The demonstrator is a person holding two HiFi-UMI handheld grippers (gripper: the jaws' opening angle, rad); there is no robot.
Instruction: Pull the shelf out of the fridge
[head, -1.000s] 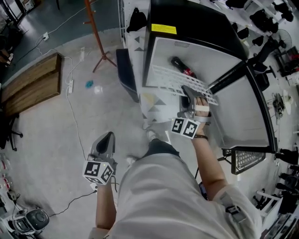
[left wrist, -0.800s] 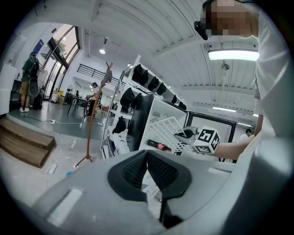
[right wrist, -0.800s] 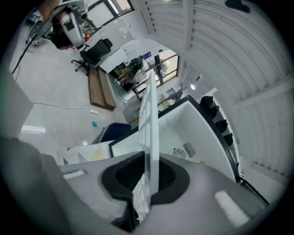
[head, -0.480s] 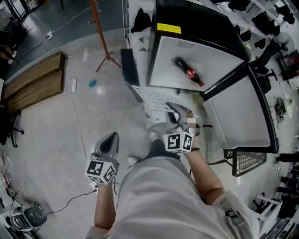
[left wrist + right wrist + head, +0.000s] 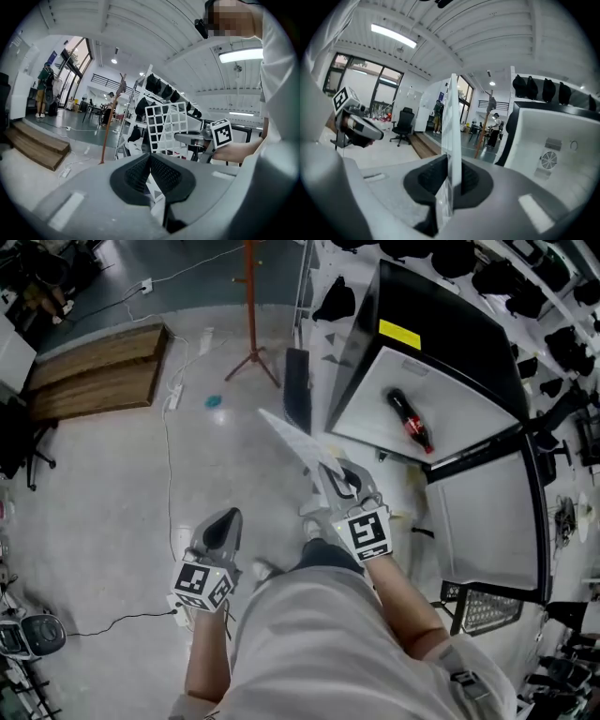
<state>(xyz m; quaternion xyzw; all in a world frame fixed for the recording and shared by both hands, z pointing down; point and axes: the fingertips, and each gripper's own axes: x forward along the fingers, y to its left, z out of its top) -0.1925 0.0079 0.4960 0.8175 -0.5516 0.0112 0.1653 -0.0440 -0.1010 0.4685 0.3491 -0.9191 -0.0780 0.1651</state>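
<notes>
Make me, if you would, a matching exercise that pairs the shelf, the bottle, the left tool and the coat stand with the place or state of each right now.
Things:
1. shelf
2. bottle
3. left tool
4. coat stand

Places or states:
A. shut, with nothing between its jaws
B. lying inside the fridge
C. standing on the floor, beyond the fridge's corner
D. clamped in the right tool, clear of the fridge

Pairs: 1-D, 2-B, 3-A, 4-C.
</notes>
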